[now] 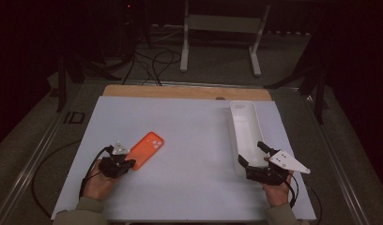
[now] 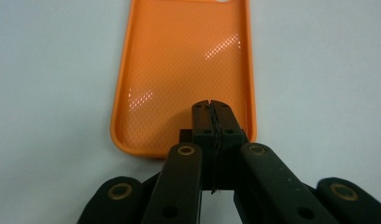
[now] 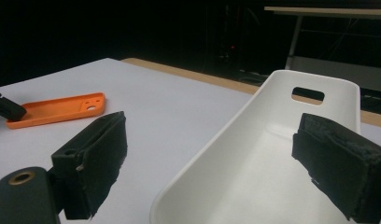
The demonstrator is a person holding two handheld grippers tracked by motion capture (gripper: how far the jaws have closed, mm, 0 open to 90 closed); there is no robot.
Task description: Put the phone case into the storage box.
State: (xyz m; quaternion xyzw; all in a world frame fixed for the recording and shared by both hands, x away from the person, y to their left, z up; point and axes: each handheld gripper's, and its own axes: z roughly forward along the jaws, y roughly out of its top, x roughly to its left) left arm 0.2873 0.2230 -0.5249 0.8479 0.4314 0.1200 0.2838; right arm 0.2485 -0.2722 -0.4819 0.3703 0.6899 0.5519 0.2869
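- At the far left of the high view we have our left gripper [image 1: 125, 163] at the near end of the orange phone case [image 1: 147, 150], which lies flat on the white table [image 1: 189, 187], hollow side up, camera cut-out pointing away from us.
- In the left gripper view the jaws of that gripper [image 2: 212, 112] are clenched tight, pad against pad, with nothing between them; the tip sits over the case's [image 2: 184, 79] near end, inside the rim. Whether it presses on the floor of the case we cannot tell.
- The middle of the table is bare between the two things.
- To the right lies the long white tray [image 1: 243, 129], its slotted end away from us, with nothing in it.
- Our right gripper [image 1: 253, 154] is at the tray's near end, jaws spread wide; in the right gripper view the tray's [image 3: 254, 154] side wall runs up between the two pads [image 3: 102, 158], which do not press on it.
- We judge the work barely begun: the case is not gripped or lifted and lies well apart from the tray, so taking hold and carrying it over are all left, if the tray is where it goes.
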